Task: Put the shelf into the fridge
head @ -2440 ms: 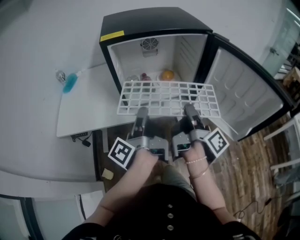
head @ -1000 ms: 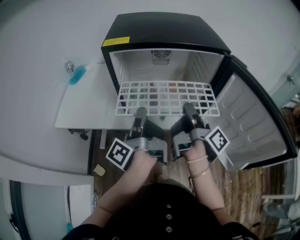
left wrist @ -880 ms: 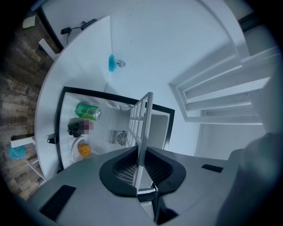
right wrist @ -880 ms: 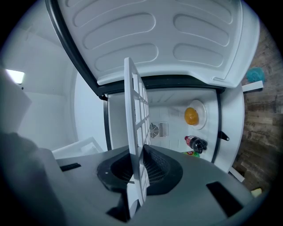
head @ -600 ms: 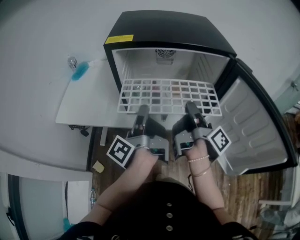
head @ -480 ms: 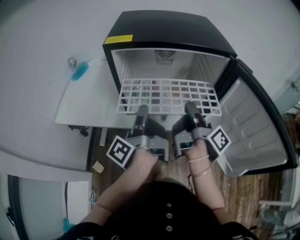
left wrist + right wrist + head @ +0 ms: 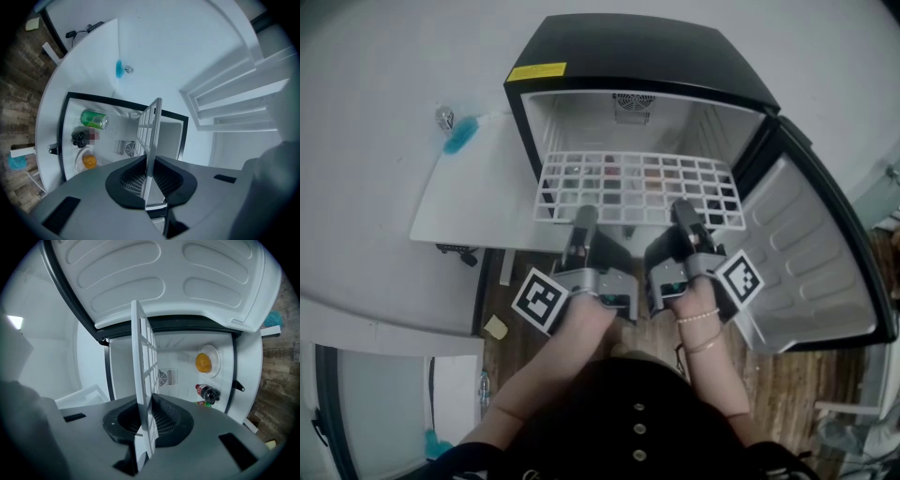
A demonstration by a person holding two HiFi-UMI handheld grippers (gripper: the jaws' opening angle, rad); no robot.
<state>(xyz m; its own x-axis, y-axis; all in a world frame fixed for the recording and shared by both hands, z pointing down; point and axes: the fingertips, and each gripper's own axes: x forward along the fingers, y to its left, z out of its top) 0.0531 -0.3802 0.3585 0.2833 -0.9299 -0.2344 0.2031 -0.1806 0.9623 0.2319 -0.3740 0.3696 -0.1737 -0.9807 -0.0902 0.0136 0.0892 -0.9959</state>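
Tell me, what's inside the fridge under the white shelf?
A green can, a dark bottle and an orange on a plate. From above, the shelf mostly covers them.

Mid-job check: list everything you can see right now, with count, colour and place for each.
fridge: one, black outside, white inside, straight ahead
door: one, white lining, swung open to the right
shelf: one, white wire grid, across the fridge opening
can: one, green, inside the fridge
bottle: one, dark with a red label, inside the fridge
orange: one, on the plate
plate: one, white, inside the fridge
table: one, white, left of the fridge
blue object: one, by the table's far corner; kind unclear
left tool: grey, shut on the shelf's near edge
right tool: grey, shut on the same edge
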